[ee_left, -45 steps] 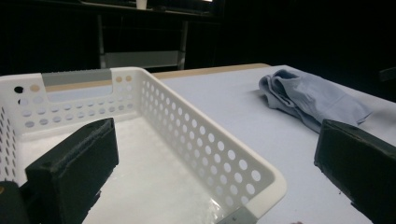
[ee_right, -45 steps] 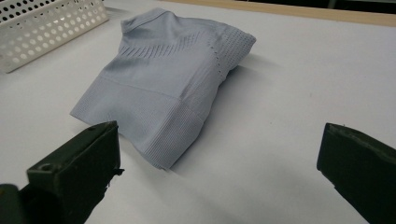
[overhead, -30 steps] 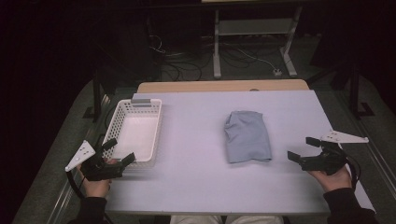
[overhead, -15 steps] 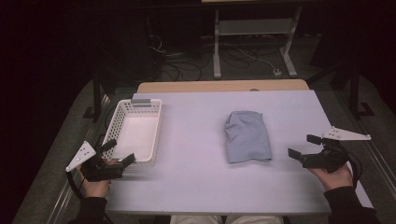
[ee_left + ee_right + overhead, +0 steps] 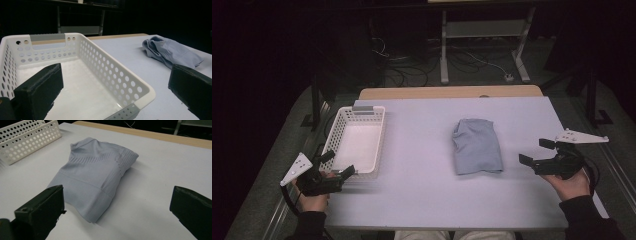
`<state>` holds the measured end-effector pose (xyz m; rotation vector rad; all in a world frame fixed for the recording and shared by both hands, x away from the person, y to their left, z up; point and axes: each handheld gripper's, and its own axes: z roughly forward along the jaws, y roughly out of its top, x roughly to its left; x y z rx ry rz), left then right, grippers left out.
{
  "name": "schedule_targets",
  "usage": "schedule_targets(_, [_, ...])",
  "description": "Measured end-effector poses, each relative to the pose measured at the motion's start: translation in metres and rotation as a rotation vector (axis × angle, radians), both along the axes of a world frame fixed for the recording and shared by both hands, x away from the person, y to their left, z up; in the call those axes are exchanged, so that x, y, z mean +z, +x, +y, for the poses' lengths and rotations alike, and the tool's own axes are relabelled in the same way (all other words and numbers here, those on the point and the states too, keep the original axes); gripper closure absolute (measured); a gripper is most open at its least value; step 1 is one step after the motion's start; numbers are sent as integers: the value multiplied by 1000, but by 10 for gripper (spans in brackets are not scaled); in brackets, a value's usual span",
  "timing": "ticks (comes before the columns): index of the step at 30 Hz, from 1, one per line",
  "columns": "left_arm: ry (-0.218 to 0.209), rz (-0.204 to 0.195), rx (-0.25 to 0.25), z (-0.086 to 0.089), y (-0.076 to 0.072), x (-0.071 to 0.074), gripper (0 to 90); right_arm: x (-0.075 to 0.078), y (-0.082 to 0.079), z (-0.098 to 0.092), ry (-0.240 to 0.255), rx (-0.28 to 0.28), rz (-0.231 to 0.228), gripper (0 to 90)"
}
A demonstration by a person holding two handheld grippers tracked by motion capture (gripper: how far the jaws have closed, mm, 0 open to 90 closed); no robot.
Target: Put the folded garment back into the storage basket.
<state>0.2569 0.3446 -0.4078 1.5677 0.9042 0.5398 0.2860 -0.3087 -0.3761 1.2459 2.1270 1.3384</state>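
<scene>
Cloth (image 5: 477,146), a folded grey garment, lies on the bench (image 5: 422,195) straight ahead of the right gripper (image 5: 536,156), near its wide open jaws, with its long axis running across their line. The left gripper (image 5: 340,166), jaws also wide and empty, faces the near corner of the white basket (image 5: 343,125), well apart from the cloth. The right hand (image 5: 569,184) is nearer; it holds its gripper low and level.

The high view looks forward and down from above my side of the table (image 5: 422,200), far enough to take in its whole top. The camera on my left gripper (image 5: 336,165) sits low just before the white basket (image 5: 105,72), facing along it. The one on my right gripper (image 5: 539,152) looks low and close at the folded grey cloth (image 5: 95,180), which all three views share.
</scene>
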Motion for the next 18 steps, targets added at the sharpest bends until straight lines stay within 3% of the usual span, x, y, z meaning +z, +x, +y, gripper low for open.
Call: schedule_targets(18, [3,2,2,1,-1,0,0,23,11,6,-31,25,-13,0])
